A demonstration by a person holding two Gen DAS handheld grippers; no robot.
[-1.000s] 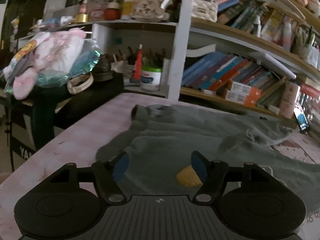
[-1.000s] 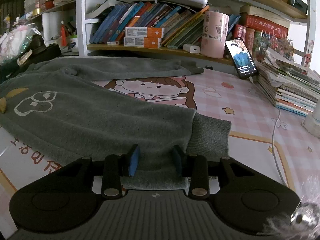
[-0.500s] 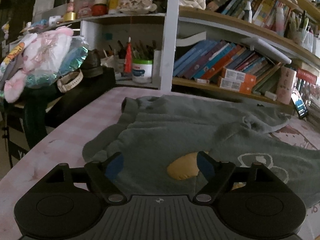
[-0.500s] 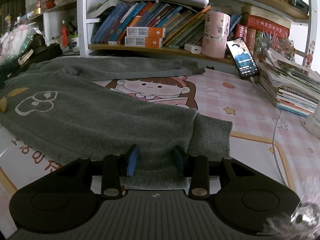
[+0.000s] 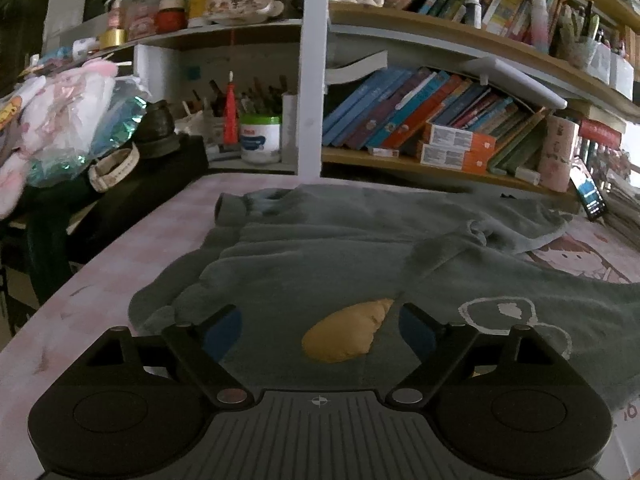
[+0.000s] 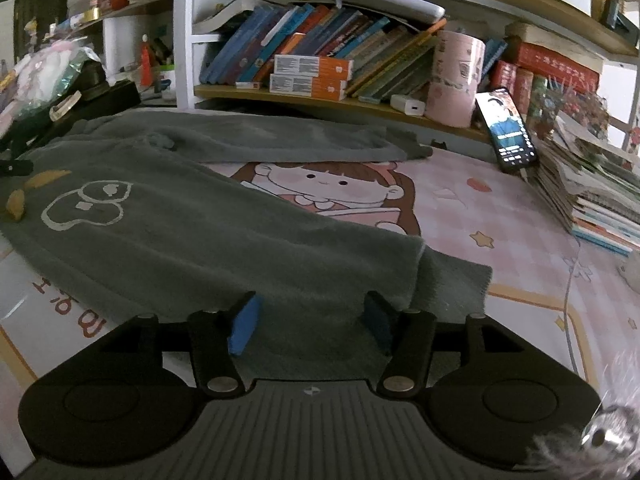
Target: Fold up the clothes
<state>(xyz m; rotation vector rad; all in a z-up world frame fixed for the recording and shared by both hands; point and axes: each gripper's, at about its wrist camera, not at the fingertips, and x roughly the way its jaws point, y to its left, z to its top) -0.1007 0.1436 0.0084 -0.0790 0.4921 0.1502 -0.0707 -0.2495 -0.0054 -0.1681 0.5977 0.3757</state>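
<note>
While the grey-green fleecy pair of trousers lies spread flat on the pink checked cartoon-print table mat, both tongs sit low over it. Right gripper: jaws have just been opening; blue pads stand apart and released, with the trouser leg's lower end between them, not pinched. The ribbed cuff lies just beside the right-hand pad, at about 1 o'clock from it. Left gripper: jaws have just been opening and now stand wide, released; fabric lies under them and a stuffed yellow patch sits between the pads, nearer the right-hand one. A white outline drawing on the cloth is at 3 o'clock of that gripper. The second leg runs across at 12 o'clock in the right wrist view, before the wooden bookshelf of leaning books. A black smartphone leans at 2 o'clock.
</note>
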